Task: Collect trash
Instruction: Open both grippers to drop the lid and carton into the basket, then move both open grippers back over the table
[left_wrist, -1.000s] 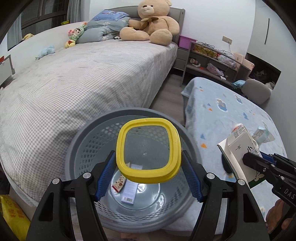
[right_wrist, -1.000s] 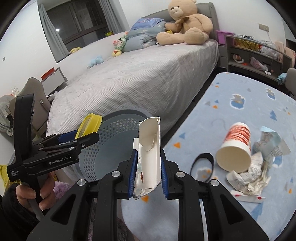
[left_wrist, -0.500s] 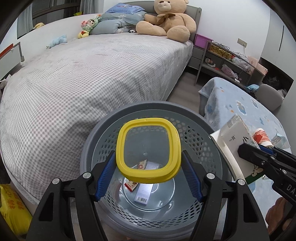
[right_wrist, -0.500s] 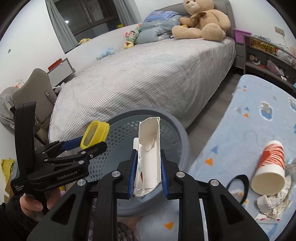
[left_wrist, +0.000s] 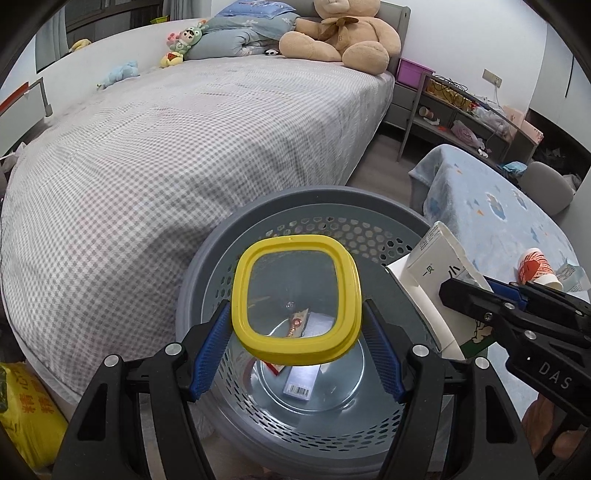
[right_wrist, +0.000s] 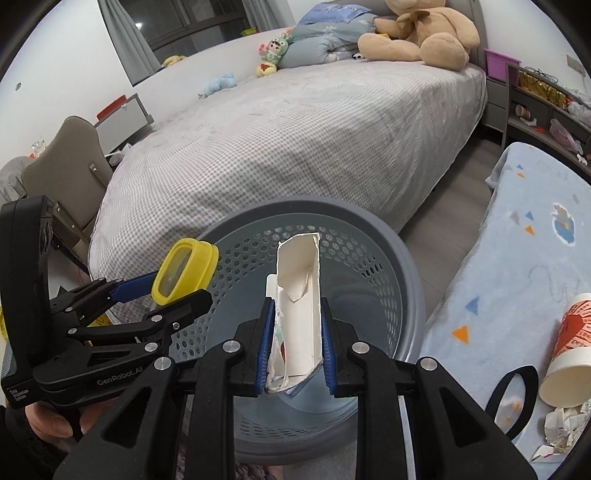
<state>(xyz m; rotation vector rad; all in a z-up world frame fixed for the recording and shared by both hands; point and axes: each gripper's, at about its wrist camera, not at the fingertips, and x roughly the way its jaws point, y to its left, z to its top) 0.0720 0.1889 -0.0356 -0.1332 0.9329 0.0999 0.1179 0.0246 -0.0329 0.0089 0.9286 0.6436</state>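
Over the grey basket (left_wrist: 207, 288), both hands have swung in from the blanket side: the left gripper (left_wrist: 295, 343) jaws clamp the yellow lid (left_wrist: 295, 295), the right gripper (right_wrist: 295, 347) jaws pinch the torn carton (right_wrist: 299, 295) (apparently crushed). Both seem ready to drop.

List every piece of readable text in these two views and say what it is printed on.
"DAS": black body of the right gripper.
"GenRobot.AI": black body of the left gripper; the small white label beside it is too small to read.
Black Chinese characters on the white torn carton: partly hidden.
Red characters on the yellow plastic bag: blurred.
Barcode on the flat box in the grey perforated bin: digits unreadable.
Red-and-white paper cup: print blurred.
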